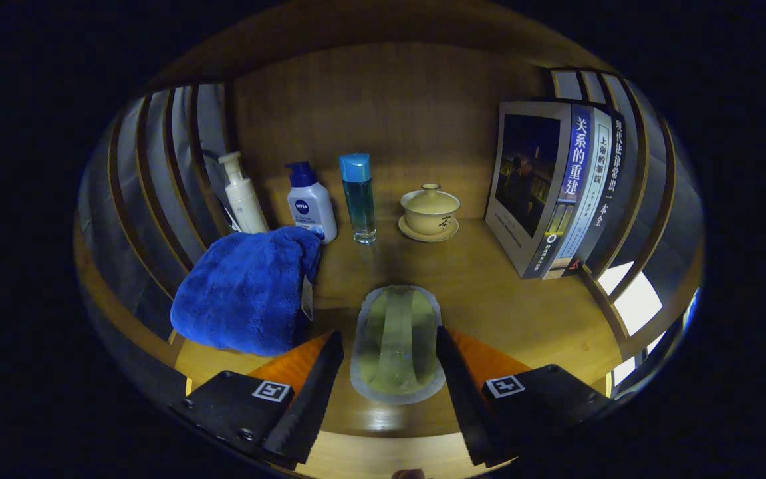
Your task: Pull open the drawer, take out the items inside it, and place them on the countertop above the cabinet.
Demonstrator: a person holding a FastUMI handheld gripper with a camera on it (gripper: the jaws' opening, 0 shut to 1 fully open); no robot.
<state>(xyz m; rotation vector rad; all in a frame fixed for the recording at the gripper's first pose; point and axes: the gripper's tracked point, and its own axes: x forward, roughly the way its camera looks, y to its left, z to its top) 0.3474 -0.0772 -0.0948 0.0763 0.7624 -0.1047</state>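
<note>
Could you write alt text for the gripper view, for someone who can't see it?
The gripper holds a clear packet between its fingers over a wooden countertop. Beside it is a blue towel; beyond stand three bottles, a lidded cup and books.

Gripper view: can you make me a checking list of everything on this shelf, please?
Surface: wooden countertop, bare parts look clean.
Job's things: clear packet lying on the countertop between the fingers; blue towel heaped just left of it.
Clutter: cream pump bottle, white pump bottle, blue-capped bottle, lidded cup on its saucer and upright books, all beyond the fingers along the back.
Gripper: one finger each side of the packet; pressing it or not, cannot tell.
Cables: nothing seen.
Surroundings: wooden back panel, slatted side walls.
</note>
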